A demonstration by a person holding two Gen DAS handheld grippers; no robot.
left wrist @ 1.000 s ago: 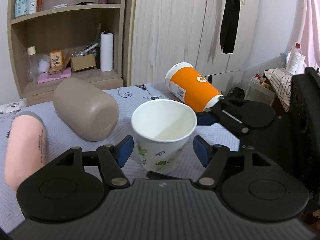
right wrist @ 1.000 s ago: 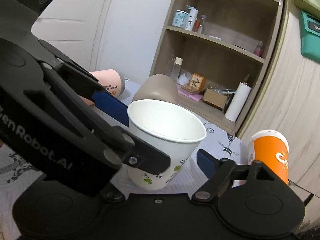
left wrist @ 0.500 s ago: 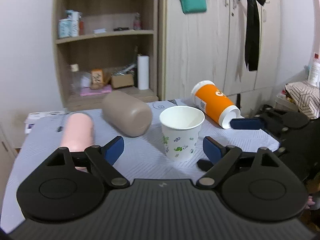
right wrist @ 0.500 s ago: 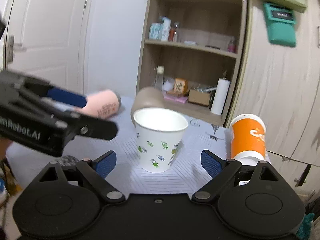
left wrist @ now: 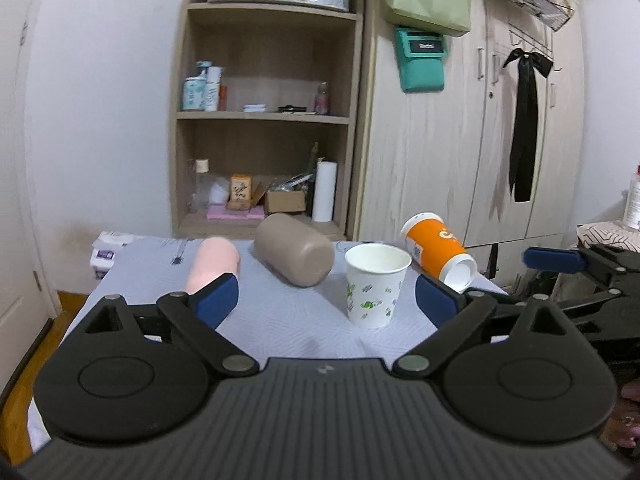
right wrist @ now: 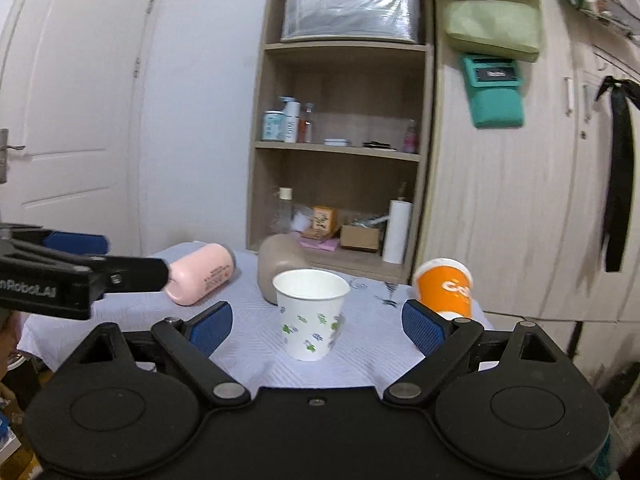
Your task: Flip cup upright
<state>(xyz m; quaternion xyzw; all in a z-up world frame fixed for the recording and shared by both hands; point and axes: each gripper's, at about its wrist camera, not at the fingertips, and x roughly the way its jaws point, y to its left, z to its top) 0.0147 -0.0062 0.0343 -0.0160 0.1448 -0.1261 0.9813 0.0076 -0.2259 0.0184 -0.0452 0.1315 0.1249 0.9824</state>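
Left view: paper cup (left wrist: 377, 285) stood upright on table (left wrist: 280, 320), looked empty; left gripper (left wrist: 326, 297) gaped, holding nothing. Orange cup (left wrist: 438, 252) lay sideways.
Right view: cup (right wrist: 311, 314) stood free, right gripper (right wrist: 316, 322) wide apart; tan cup (right wrist: 278, 266) partly hidden.

Clothed table (left wrist: 280, 320): upright paper cup (left wrist: 376, 290); pink (left wrist: 212, 266), taupe (left wrist: 294, 254), orange (left wrist: 438, 250) cups lying.

White paper cup (left wrist: 376, 286) with a green and blue leaf print: standing upright, mouth open to the top, interior looks empty. It rests on the pale cloth-covered table (left wrist: 280, 320), toward the right of centre. In the right wrist view the cup (right wrist: 311, 314) stands free, touching no neighbouring item
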